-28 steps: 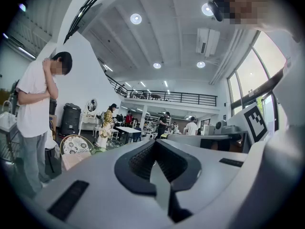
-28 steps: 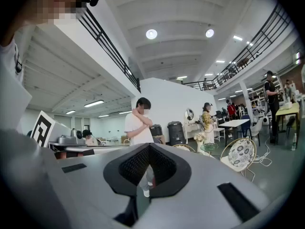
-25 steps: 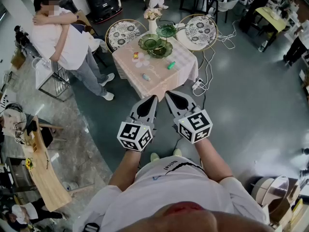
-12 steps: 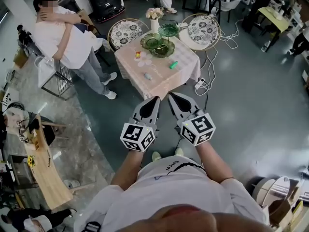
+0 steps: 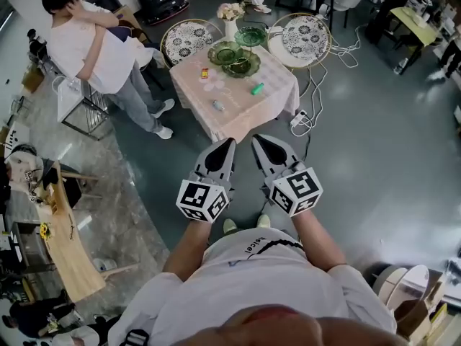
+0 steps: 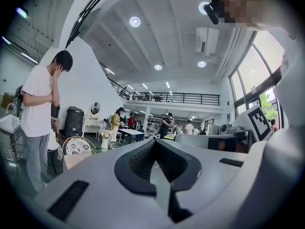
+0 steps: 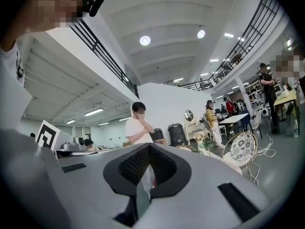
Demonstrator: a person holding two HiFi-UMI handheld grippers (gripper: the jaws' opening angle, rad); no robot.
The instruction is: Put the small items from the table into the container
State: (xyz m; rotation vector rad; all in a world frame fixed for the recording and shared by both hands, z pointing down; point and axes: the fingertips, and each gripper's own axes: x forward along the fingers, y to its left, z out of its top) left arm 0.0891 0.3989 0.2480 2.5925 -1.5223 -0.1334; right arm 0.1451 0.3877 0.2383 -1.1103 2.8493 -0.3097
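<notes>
1. The left gripper [image 6: 155,143] is holding its two jaws together, tip against tip, and nothing is sitting between them.
2. The right gripper [image 7: 149,146] is doing the same: its jaws are meeting at the tips, with nothing in the gap.
3. Both grippers are pointing forward, close side by side in front of the person, well apart from the table [image 5: 241,115].
4. The small items are lying on the pink cloth: a red and yellow piece [image 5: 204,73], a green piece [image 5: 256,88] and a grey-blue piece [image 5: 218,106], which is nearest to the grippers.
5. The green glass bowls [image 5: 240,65] are standing at the far side of the table, near a vase of flowers [image 5: 230,20].
6. Two round-backed chairs [image 5: 189,39] are standing behind the table, and a person in a white shirt [image 5: 97,49] is standing to its left.
</notes>
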